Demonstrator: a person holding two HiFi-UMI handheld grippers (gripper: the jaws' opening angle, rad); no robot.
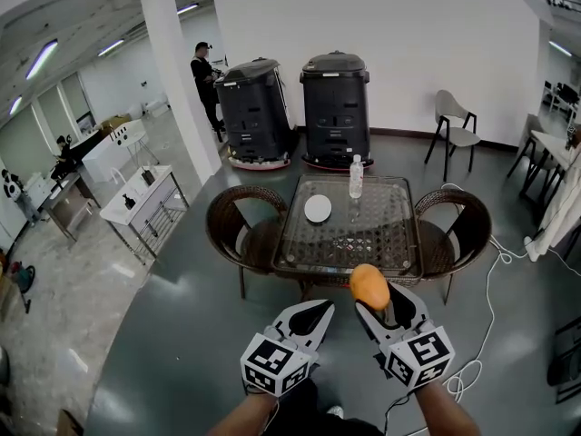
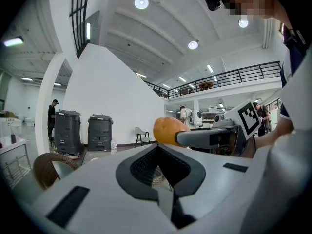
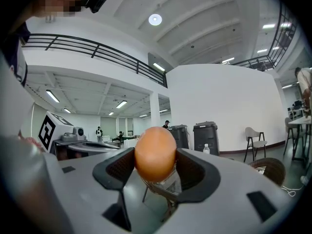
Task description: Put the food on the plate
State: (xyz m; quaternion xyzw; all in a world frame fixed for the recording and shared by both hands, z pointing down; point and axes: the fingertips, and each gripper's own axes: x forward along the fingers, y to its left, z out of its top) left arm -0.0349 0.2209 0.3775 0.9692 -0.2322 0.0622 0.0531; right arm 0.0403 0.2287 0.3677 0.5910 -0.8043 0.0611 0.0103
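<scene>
head view: only view showing plate (image 1: 318, 209), on glass table (image 1: 392, 243), 12 o'clock, well apart from grippers.
left gripper view: left gripper (image 2: 157, 160) clenched, empty; food (image 2: 168, 129) at 1 o'clock.
right gripper view: right gripper (image 3: 155, 164) grasping food, smooth, orange, egg-shaped.

Bright overhead ceiling lamps (image 2: 141, 3); fisheye-bent edges, dark corners.

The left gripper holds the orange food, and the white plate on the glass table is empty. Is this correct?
No. The right gripper holds the orange food, as the right gripper view shows; the white plate on the glass table is empty.
</scene>
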